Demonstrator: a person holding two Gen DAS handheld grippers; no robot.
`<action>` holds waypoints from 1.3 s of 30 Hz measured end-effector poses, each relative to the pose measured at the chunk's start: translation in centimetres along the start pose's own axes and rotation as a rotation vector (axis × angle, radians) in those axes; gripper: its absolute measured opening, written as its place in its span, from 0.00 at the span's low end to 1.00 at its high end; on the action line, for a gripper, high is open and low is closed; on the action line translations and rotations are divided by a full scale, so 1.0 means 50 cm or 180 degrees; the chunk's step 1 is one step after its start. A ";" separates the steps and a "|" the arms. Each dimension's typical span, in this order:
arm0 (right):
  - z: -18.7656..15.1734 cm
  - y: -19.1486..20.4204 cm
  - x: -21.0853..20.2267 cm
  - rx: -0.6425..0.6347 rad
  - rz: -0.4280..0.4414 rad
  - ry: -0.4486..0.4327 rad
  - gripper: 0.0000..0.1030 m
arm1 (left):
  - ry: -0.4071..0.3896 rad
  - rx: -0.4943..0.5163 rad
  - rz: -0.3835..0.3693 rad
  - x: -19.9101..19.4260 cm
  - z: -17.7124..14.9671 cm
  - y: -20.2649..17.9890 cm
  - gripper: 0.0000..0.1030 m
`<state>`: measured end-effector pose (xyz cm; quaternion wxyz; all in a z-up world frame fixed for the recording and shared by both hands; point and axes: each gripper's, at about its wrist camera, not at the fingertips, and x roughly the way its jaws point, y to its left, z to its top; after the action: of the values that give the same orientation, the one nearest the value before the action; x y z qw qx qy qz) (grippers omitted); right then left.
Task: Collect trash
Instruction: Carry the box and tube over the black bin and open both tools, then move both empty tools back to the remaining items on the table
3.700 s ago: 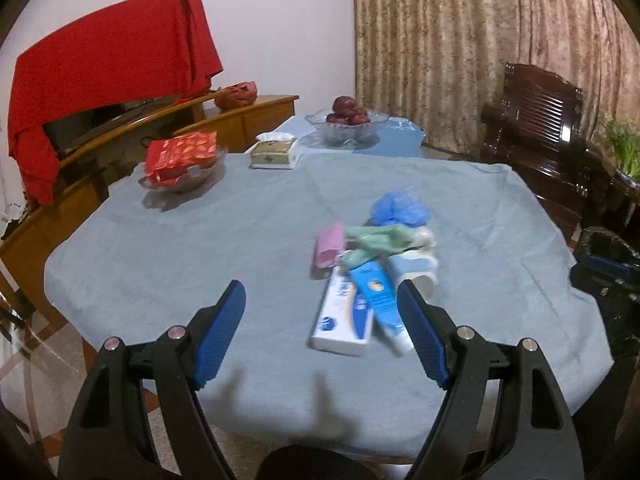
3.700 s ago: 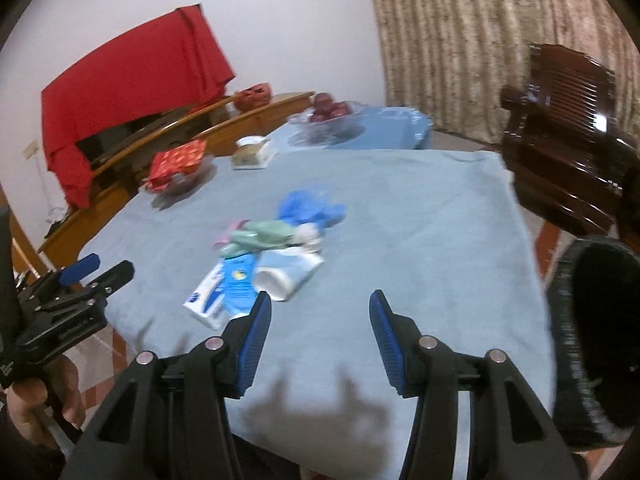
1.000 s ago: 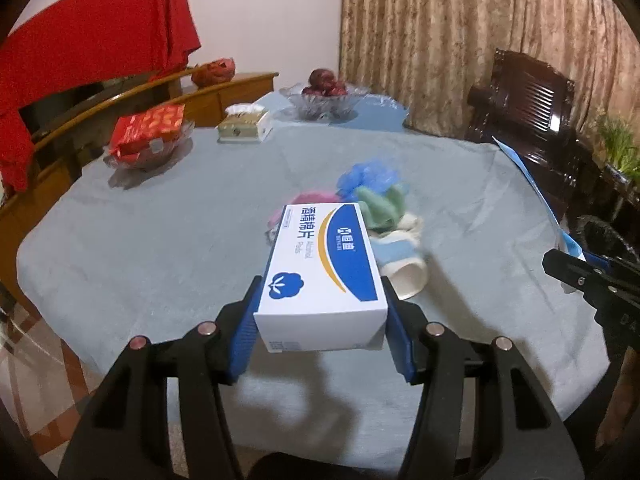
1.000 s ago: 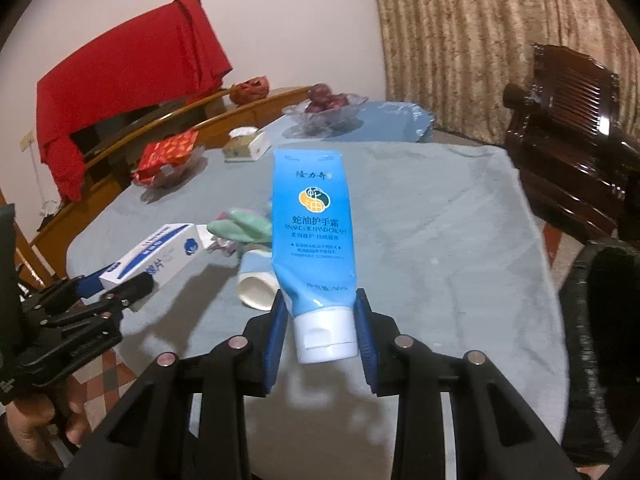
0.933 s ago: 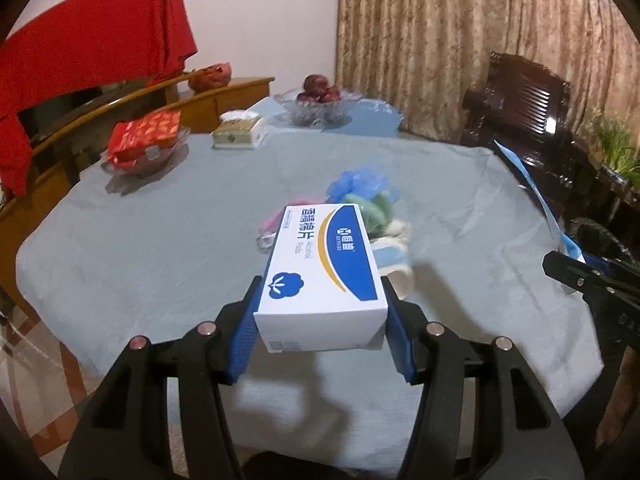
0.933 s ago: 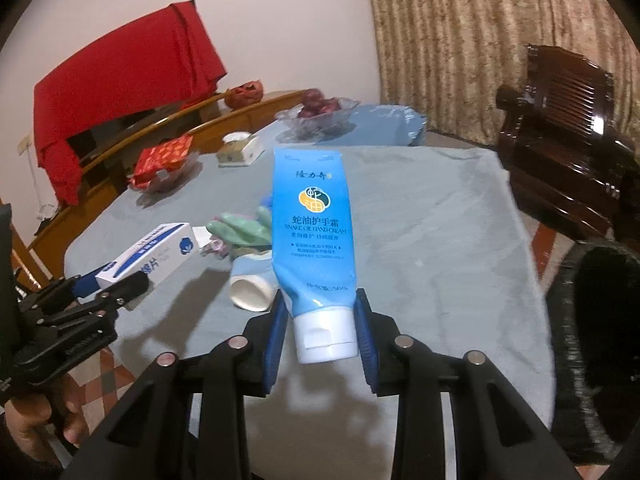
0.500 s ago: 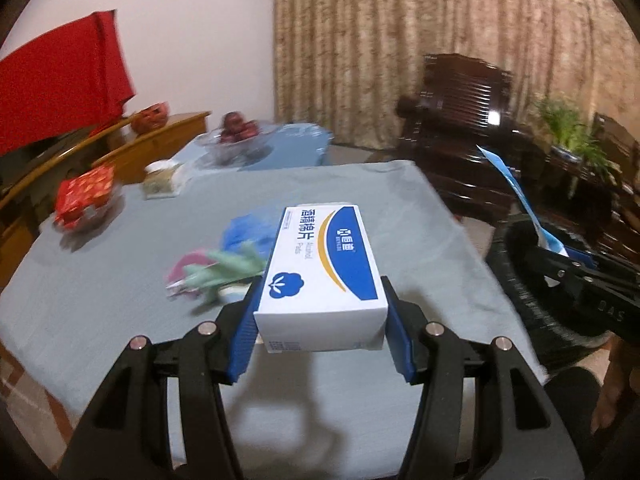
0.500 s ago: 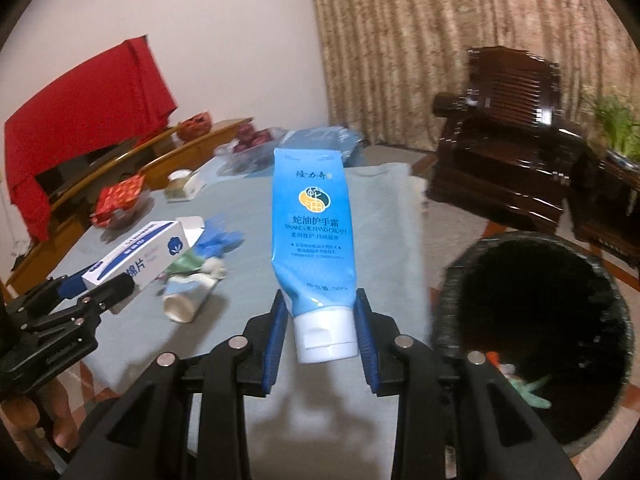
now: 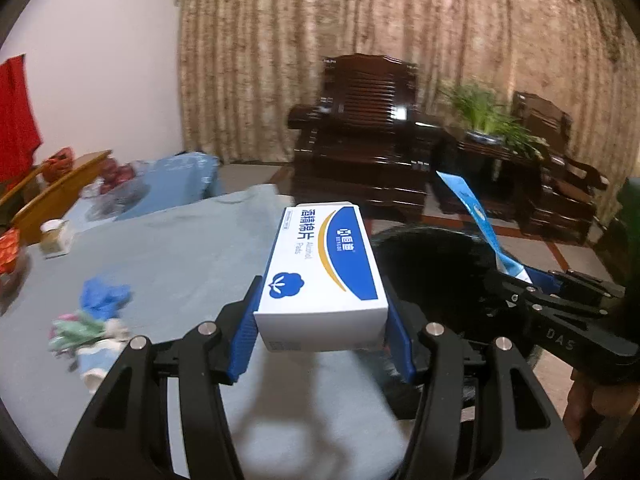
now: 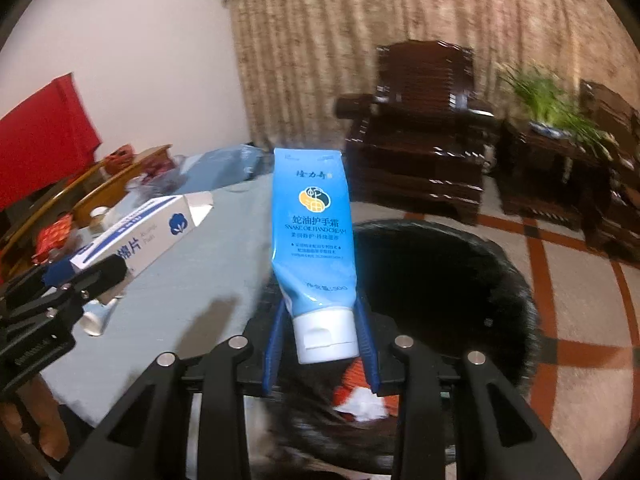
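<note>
The table point(image 9: 192, 256), under its pale blue cloth, fills the 9 o'clock half of the left wrist view, and the black trash bin point(image 10: 448, 280) stands just off its edge, toward 3 o'clock. Some rubbish already lies in the bin: an orange and white scrap shows at its bottom in the right wrist view.

The left gripper point(image 9: 320, 344) is clamped on a white and blue cotton-pad box point(image 9: 322, 276), held level above the table edge with the bin just beyond it at 2 o'clock. The right gripper point(image 10: 320, 348) pinches a blue hand cream tube point(image 10: 316, 240) near its white cap, the tube upright over the bin's mouth.

By my reading the task is midway: two items are carried to the bin but not yet dropped. Still left on the cloth at 8 o'clock is a small pile point(image 9: 94, 320): a blue crumpled piece, something green and pink, and a white and blue tube.
</note>
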<state>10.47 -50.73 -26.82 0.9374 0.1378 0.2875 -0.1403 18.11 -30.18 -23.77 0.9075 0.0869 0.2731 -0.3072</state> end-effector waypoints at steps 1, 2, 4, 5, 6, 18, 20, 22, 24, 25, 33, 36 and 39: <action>-0.001 -0.021 0.002 0.0040 -0.0032 0.0011 0.32 | 0.0022 0.0016 -0.0049 0.013 0.000 -0.018 0.52; -0.003 -0.045 0.008 0.0094 -0.0063 0.0043 0.32 | 0.0040 0.0032 -0.0097 0.024 -0.001 -0.033 0.52; -0.006 -0.079 0.021 0.0164 -0.0148 0.0082 0.32 | 0.0093 0.0063 -0.0213 0.058 0.001 -0.065 0.53; -0.007 -0.093 0.026 0.0185 -0.0167 0.0114 0.33 | 0.0119 0.0084 -0.0269 0.072 0.000 -0.077 0.53; -0.009 -0.108 0.035 0.0222 -0.0184 0.0182 0.33 | 0.0165 0.0109 -0.0350 0.093 -0.001 -0.096 0.53; -0.028 -0.125 0.025 0.0356 -0.0205 0.0206 0.46 | 0.0330 0.0158 -0.0373 0.136 -0.036 -0.090 0.60; -0.026 -0.116 0.021 0.0334 -0.0157 0.0197 0.46 | 0.0316 0.0141 -0.0290 0.117 -0.032 -0.068 0.61; -0.025 -0.095 0.015 0.0287 -0.0115 0.0178 0.46 | 0.0282 0.0097 -0.0210 0.100 -0.031 -0.043 0.66; -0.023 -0.074 0.012 0.0234 -0.0086 0.0171 0.46 | 0.0253 0.0066 -0.0122 0.083 -0.030 -0.019 0.67; -0.022 -0.061 0.011 0.0214 -0.0066 0.0168 0.46 | 0.0239 0.0053 -0.0065 0.072 -0.031 -0.003 0.67; -0.017 0.060 0.012 -0.0030 0.0144 0.0186 0.46 | 0.0178 -0.0247 0.0470 -0.025 -0.052 0.177 0.72; -0.020 0.131 0.020 -0.0150 0.0290 0.0212 0.46 | 0.0171 -0.0357 0.0698 -0.068 -0.071 0.253 0.72; -0.025 0.207 0.032 -0.0272 0.0450 0.0247 0.46 | 0.0175 -0.0500 0.0927 -0.111 -0.095 0.335 0.74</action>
<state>14.64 -41.05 -26.89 0.9381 0.1230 0.3190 -0.0559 22.46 -12.48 -24.88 0.9386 0.0627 0.3056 -0.1476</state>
